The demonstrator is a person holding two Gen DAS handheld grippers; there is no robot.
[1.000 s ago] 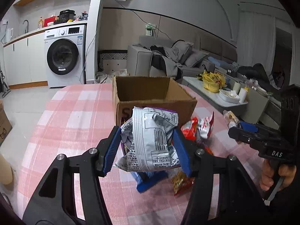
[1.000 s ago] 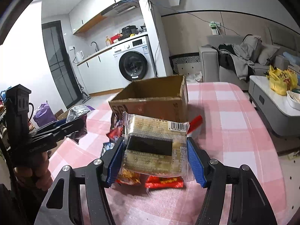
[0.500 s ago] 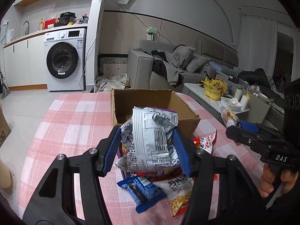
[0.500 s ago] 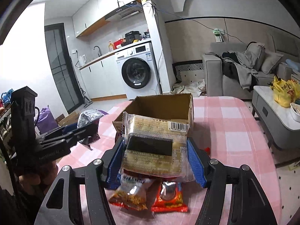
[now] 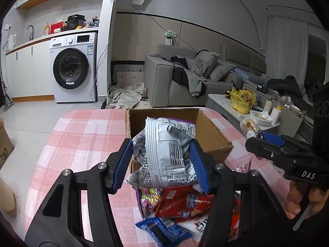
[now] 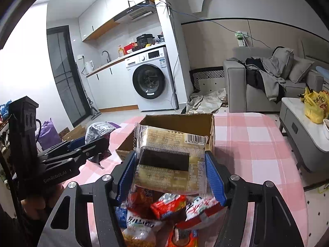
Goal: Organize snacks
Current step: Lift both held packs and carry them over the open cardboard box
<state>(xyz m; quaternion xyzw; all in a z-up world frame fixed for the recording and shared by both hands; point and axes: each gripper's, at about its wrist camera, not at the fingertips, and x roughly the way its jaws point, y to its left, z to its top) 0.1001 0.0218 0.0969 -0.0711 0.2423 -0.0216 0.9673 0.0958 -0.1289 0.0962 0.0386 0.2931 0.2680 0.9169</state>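
Observation:
My left gripper (image 5: pixel 161 165) is shut on a silver and white snack bag (image 5: pixel 164 154) and holds it in the air over the near edge of an open cardboard box (image 5: pixel 213 135). My right gripper (image 6: pixel 170 175) is shut on a gold and clear wrapped cake packet (image 6: pixel 170 160), raised in front of the same box (image 6: pixel 178 121). A pile of loose snack packs (image 5: pixel 185 207) lies on the table below both grippers; it also shows in the right wrist view (image 6: pixel 164 214). Each gripper shows in the other's view, the right (image 5: pixel 255 140) and the left (image 6: pixel 96 142).
The box stands on a pink checked tablecloth (image 5: pixel 82 131). A blue packet (image 5: pixel 162 230) lies nearest me in the pile. A white coffee table (image 5: pixel 253 115) with a yellow bag stands to the right, a grey sofa (image 5: pixel 185 82) and a washing machine (image 5: pixel 72 70) beyond.
Both grippers have risen with their packets and moved closer to the box. The box interior and more of the snack pile below have come into view.

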